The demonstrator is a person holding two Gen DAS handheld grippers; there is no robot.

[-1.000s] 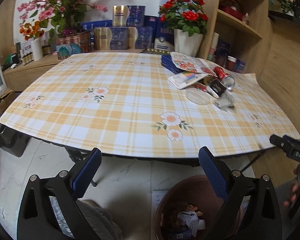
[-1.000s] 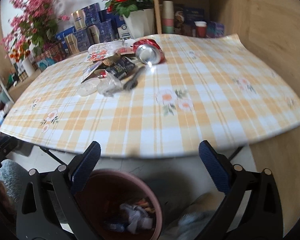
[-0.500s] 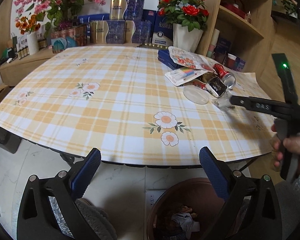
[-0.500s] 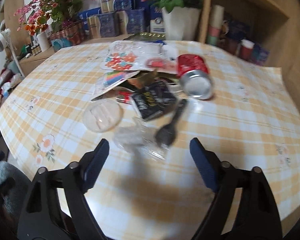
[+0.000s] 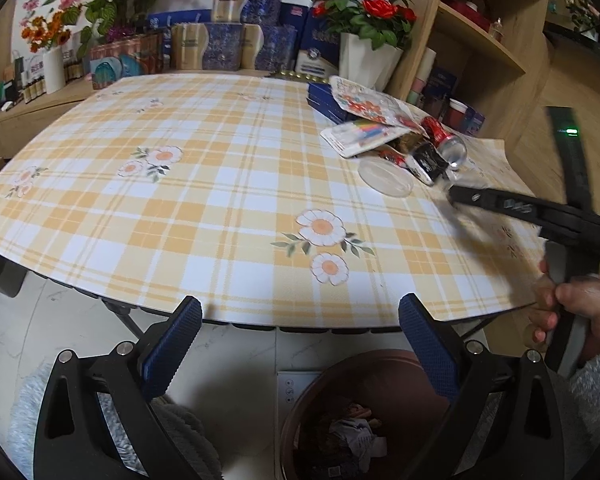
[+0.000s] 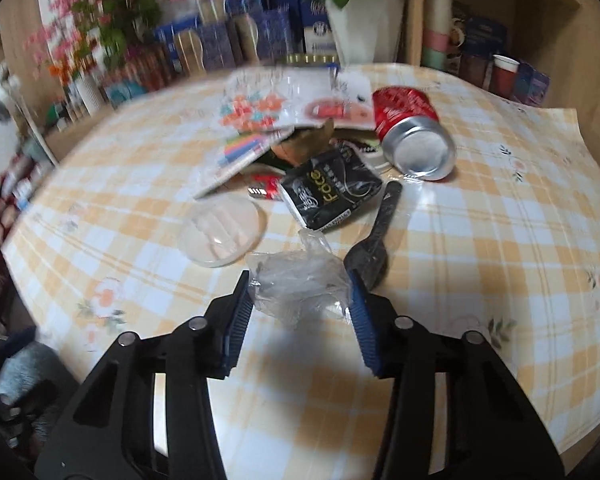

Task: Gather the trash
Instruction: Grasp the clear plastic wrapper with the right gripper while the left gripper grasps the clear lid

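A heap of trash lies on the plaid table (image 6: 480, 240): a crumpled clear plastic wrapper (image 6: 296, 280), a black plastic spoon (image 6: 376, 232), a black packet (image 6: 332, 192), a clear round lid (image 6: 220, 230), a red can (image 6: 412, 128) on its side and printed bags (image 6: 284, 100). My right gripper (image 6: 298, 284) is closing on the wrapper, both pads touching its edges. In the left wrist view it (image 5: 456, 196) reaches in from the right, held by a hand (image 5: 580, 308). My left gripper (image 5: 300, 306) hangs open and empty at the table's near edge, above a brown bin (image 5: 290, 424) holding trash.
Blue and gold boxes (image 5: 228, 44), flower vases (image 5: 368, 64) and a wooden shelf (image 5: 480, 52) with cups line the table's far side. White marble floor (image 5: 40, 320) lies below the near edge. The tablecloth's far right corner (image 6: 560, 120) curls up.
My right gripper swung from over the bin onto the table, came up to the clear wrapper and narrowed its jaws around it. The left gripper drifted slightly and stayed open.
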